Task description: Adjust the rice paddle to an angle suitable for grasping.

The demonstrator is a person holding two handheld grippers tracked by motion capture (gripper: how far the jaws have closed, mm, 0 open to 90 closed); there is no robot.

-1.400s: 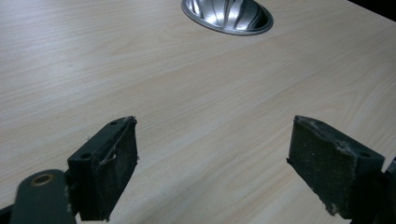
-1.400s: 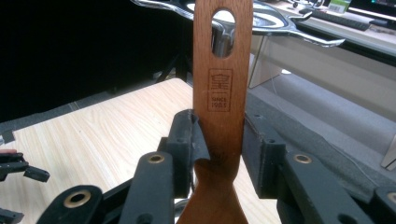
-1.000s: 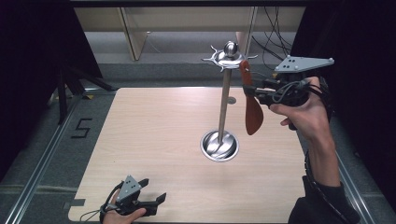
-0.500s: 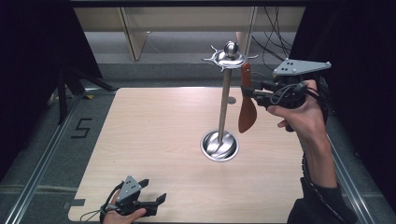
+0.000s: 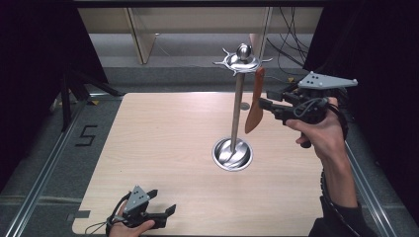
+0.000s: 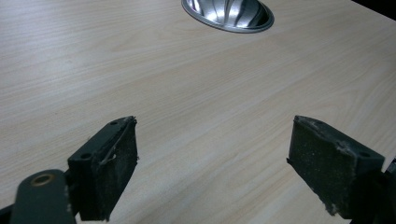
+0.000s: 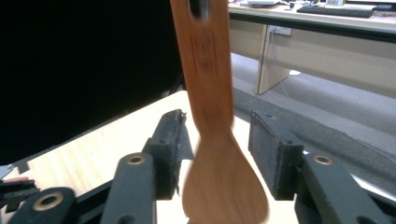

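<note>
A steel stand [image 5: 237,103] with a round base [image 5: 232,154] and a ring of hooks on top rises from the middle of the wooden table [image 5: 163,133]. A brown wooden spatula [image 5: 254,106] hangs blade down beside the pole, its slotted handle up at a hook. My right gripper [image 5: 263,105] sits level with the blade and is open. In the right gripper view the spatula [image 7: 210,93] is blurred, with a gap between it and each pad. My left gripper [image 5: 163,201] rests open near the table's front left edge with nothing in it, pointing towards the base [image 6: 227,14].
Dark curtains close in both sides. A metal rail [image 5: 44,168] runs along the floor left of the table, by a floor mark "5". Wooden furniture legs and cables stand beyond the far edge.
The spatula's blade has swung left, closer to the pole. The right hand has eased slightly down and right. The left gripper has not moved.
</note>
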